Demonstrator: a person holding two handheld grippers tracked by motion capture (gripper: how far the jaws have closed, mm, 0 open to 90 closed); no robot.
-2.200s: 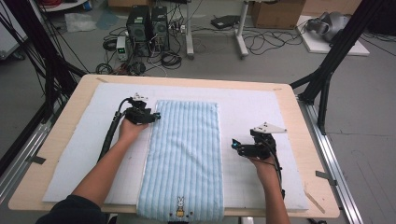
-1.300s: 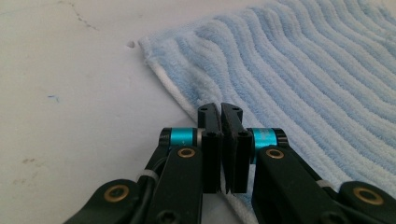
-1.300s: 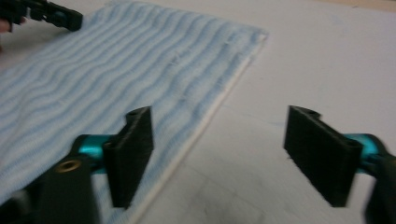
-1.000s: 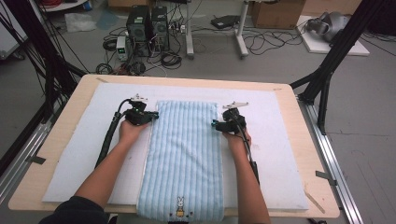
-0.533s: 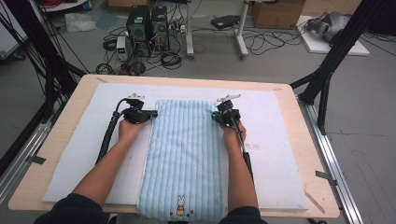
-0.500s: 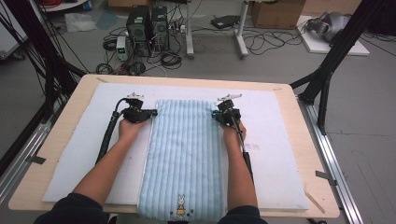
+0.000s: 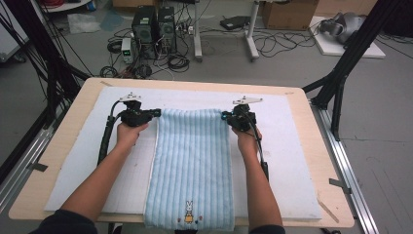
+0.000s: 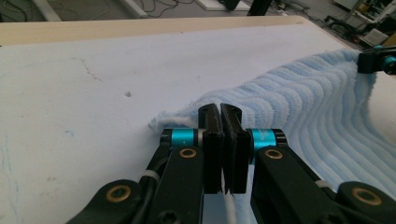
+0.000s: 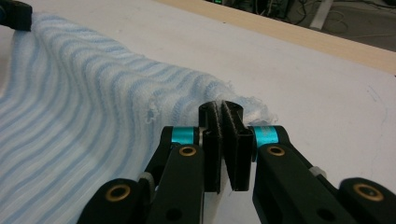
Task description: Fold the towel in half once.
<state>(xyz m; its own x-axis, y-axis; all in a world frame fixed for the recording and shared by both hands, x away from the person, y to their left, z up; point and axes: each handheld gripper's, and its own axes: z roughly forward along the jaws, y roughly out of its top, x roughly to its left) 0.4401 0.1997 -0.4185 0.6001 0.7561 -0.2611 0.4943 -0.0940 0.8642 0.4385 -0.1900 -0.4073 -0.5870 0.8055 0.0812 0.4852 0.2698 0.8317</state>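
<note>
White padding covers the desk (image 7: 311,141), where a blue striped towel (image 7: 192,165) lies lengthwise; the left gripper (image 7: 155,112) and right gripper (image 7: 225,116) each clench a far corner.

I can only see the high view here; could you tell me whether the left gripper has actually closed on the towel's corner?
Observer: Yes. In the left gripper view the left gripper has its jaws pressed together, with the towel edge pinched between them.
Operator: Thank you. And is the right one the same?
Observer: In the right gripper view the right gripper is also shut, with a frayed white corner of the towel bunched at its jaw tips.
Operator: Is the cloth flat between them?
Observer: No. In both gripper views the far edge rises off the white mat at each gripper and sags in the middle.
</note>
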